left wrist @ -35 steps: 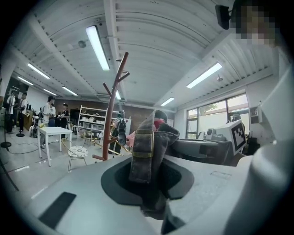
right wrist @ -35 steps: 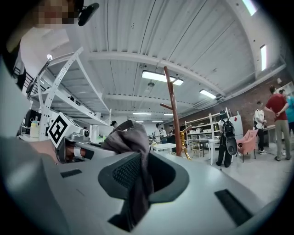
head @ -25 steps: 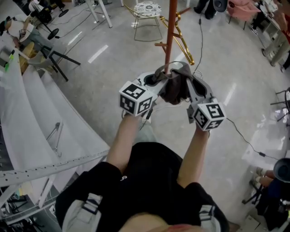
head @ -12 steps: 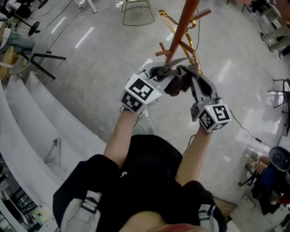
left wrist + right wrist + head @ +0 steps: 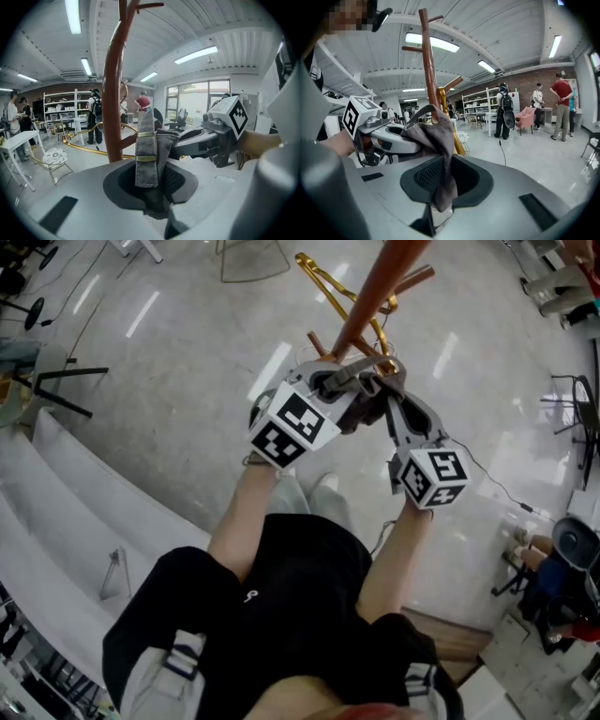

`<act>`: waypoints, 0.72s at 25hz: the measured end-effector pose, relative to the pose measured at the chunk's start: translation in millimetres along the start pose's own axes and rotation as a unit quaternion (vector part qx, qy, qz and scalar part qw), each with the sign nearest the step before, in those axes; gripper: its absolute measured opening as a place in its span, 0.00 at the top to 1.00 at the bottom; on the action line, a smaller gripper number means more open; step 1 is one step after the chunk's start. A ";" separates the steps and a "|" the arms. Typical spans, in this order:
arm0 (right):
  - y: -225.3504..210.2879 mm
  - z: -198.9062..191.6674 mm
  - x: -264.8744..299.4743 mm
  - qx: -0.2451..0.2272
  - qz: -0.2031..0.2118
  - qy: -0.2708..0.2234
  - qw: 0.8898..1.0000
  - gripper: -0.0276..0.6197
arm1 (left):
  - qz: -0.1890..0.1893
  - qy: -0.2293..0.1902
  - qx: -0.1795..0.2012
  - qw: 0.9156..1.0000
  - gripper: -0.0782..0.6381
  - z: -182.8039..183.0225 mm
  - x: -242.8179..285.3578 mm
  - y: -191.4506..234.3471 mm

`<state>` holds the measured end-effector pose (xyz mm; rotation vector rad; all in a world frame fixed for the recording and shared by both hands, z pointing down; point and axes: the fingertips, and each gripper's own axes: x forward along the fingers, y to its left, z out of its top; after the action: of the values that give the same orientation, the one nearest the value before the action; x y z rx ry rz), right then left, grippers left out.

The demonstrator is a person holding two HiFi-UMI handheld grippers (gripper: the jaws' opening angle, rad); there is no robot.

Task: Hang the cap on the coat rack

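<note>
A grey-brown cap hangs stretched between my two grippers, close against the reddish-brown coat rack pole. My left gripper is shut on the cap's back strap, which has two brass buckles. My right gripper is shut on the cap's cloth. In the left gripper view the pole rises just behind the strap. In the right gripper view the pole stands right behind the cap, with short pegs branching off near its top. A lower peg shows beside the left gripper.
A gold curved rail lies on the grey floor beyond the rack. White curved tables run along the left. A wire stool and several people stand farther off. Cables trail on the floor at right.
Both grippers have carried the cap up and closer to the pole. The head view has tilted, so the rack now leans to the upper right.
</note>
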<state>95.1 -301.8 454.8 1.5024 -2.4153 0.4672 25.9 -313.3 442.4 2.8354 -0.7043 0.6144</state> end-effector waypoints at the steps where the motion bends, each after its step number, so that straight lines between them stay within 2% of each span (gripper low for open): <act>1: -0.3 -2.6 2.5 -0.010 0.000 0.011 1.000 0.89 | 0.004 0.007 0.000 1.000 0.81 -2.1 2.3 0.3; 5: 2.9 -11.1 15.7 -0.043 0.002 0.049 0.998 0.89 | 0.027 0.030 -0.016 0.999 0.81 -16.4 2.6 6.5; 7: 12.4 -13.2 25.6 -0.074 -0.005 0.073 0.995 0.88 | 0.040 0.048 -0.021 0.998 0.81 -25.9 -2.9 14.1; 12: 27.1 -14.9 49.1 -0.156 -0.045 0.119 0.980 0.88 | 0.068 0.080 -0.031 0.994 0.81 -40.9 -5.0 28.3; 18: 25.8 -20.2 62.6 -0.199 -0.079 0.142 0.966 0.87 | 0.101 0.090 -0.042 0.990 0.77 -49.7 -1.4 38.5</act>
<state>45.8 -334.2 493.7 1.3327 -2.0017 0.1379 -11.1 -334.3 488.7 2.6102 -0.9669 0.8380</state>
